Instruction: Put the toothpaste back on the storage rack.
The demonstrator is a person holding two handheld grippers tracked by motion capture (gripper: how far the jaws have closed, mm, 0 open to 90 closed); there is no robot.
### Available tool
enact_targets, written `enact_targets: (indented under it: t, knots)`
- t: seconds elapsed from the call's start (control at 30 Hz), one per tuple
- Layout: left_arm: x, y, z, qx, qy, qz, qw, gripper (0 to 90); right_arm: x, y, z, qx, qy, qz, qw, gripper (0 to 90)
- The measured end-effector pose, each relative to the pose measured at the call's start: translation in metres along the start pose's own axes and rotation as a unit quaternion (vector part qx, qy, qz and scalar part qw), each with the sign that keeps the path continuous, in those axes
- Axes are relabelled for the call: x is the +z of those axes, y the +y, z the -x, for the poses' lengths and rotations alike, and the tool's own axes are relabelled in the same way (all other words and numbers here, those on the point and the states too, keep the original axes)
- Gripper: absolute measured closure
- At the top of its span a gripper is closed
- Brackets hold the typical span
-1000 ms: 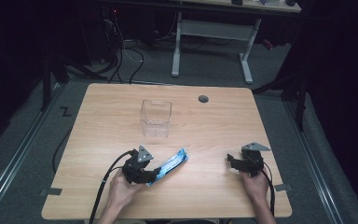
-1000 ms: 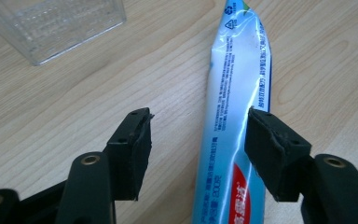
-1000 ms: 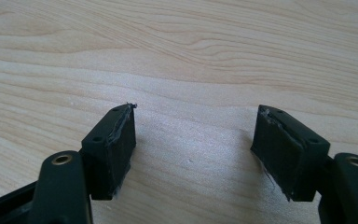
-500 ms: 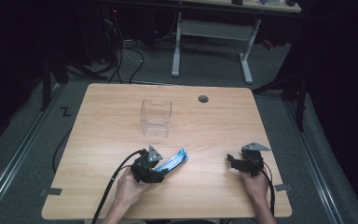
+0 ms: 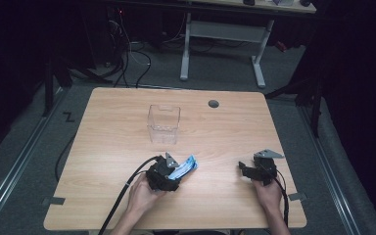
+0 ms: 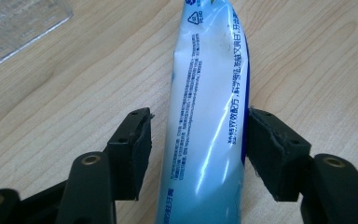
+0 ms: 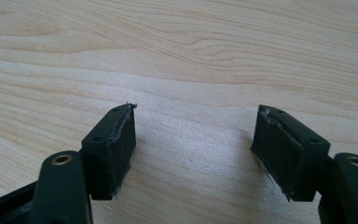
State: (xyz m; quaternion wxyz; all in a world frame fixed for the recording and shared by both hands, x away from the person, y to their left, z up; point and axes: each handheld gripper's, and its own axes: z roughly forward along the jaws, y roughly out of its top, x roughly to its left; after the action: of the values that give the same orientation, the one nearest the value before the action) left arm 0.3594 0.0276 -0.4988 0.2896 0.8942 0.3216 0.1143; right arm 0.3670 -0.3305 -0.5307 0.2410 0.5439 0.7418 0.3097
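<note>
Two hand-held grippers are over the pale wooden counter (image 5: 127, 127), and one long white-and-blue plastic tube with small printed text (image 6: 209, 116) is the thing in hand. The tube lies flat on the counter near the person's edge, just left of centre, its far end pointing up and to the right in the high view (image 5: 185, 169).

The left hand-held gripper (image 6: 196, 149) straddles the tube's near half. Its jaws are spread: the right pad looks to be at or against the tube's blue edge, while a clear gap of bare wood shows between the left pad and the tube, so no pinch is made yet. The right hand-held gripper (image 7: 193, 149) sits well apart on the right side of the counter (image 5: 258, 171), jaws spread with nothing but wood between them.

A clear square plastic box (image 5: 164, 123) stands upright farther back on the counter, and looks empty as far as can be told.

Judging by this, the work is at its start: the approach is done, and closing on the tube, lifting it and carrying it, likely to the box, all remain.
</note>
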Motion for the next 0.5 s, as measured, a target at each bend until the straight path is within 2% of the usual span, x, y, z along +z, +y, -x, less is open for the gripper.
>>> enact_targets:
  t: [0.3, 0.5]
  knots:
    - [0.007, 0.002, -0.001, 0.001, -0.006, -0.013, 0.9999, 42.5, 0.000, 0.000, 0.000, 0.000, 0.000, 0.000, 1.0000, 29.8]
    - [0.011, 0.008, 0.000, 0.009, 0.002, -0.029, 0.9995, 46.8, 0.000, 0.000, 0.000, 0.000, 0.000, 0.000, 1.0000, 29.9]
